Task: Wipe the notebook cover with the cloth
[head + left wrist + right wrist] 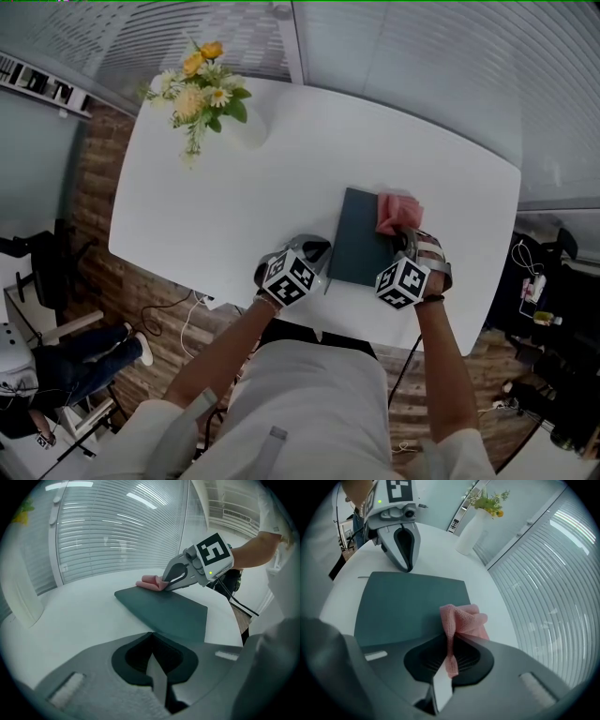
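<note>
A white table (281, 178) carries a vase of yellow flowers (202, 89) at its far left corner. Nearer, the left gripper (314, 248), jaws pressed together on nothing, points at the left edge of a dark green notebook (361, 244). The right gripper (401, 239) pinches a pink cloth (394, 211) bunched on the notebook's far right corner.

No legible text, labels, numbers or signs.

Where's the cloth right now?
Head view, right side: the pink cloth lies bunched on the far right corner of the dark notebook, pinched in the right claw.
</note>
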